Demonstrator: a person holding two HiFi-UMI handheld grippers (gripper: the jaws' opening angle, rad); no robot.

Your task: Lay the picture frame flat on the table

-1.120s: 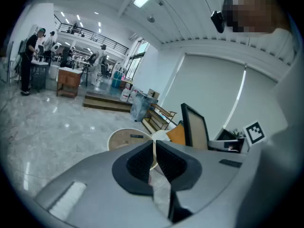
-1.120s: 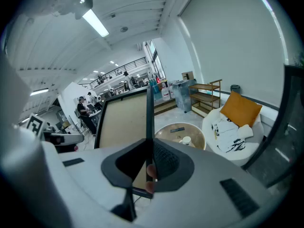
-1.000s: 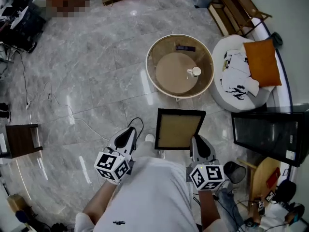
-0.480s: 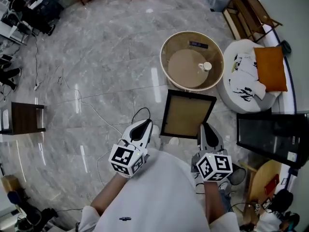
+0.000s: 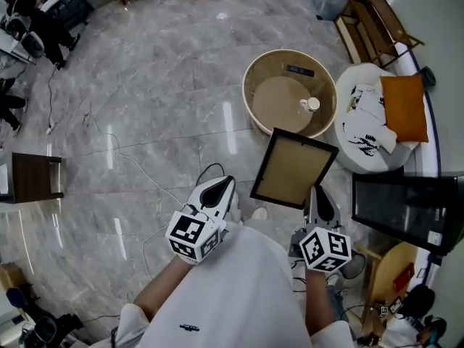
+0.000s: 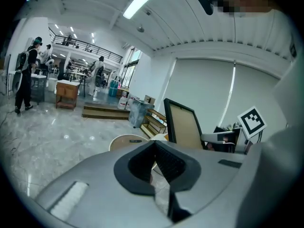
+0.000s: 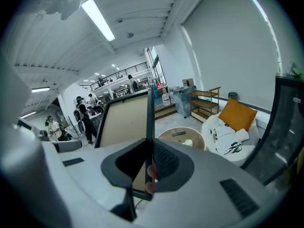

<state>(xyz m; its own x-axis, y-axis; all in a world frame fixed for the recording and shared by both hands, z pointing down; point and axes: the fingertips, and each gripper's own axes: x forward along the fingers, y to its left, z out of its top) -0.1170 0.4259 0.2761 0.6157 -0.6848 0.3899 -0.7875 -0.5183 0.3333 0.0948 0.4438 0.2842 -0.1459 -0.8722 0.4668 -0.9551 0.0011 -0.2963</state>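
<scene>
Round table (image 5: 279, 109) — white cup (image 5: 312, 104), dark strip (image 5: 299, 69)

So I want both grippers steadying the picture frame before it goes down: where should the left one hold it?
Probably the picture frame's left border, midway up, approached from the left with jaws astride the thin edge: it is a flat panel, and the right gripper pinches its lower right corner.

The scene is brightly and evenly lit. White glare streaks are thrown on the polished floor (image 5: 159, 85) beside the round worktop (image 5: 279, 106). Light is given by a ceiling strip lamp (image 6: 145, 0) high above that worktop. Both gripper views are strongly bent at the edges and darkened in the corners.
</scene>
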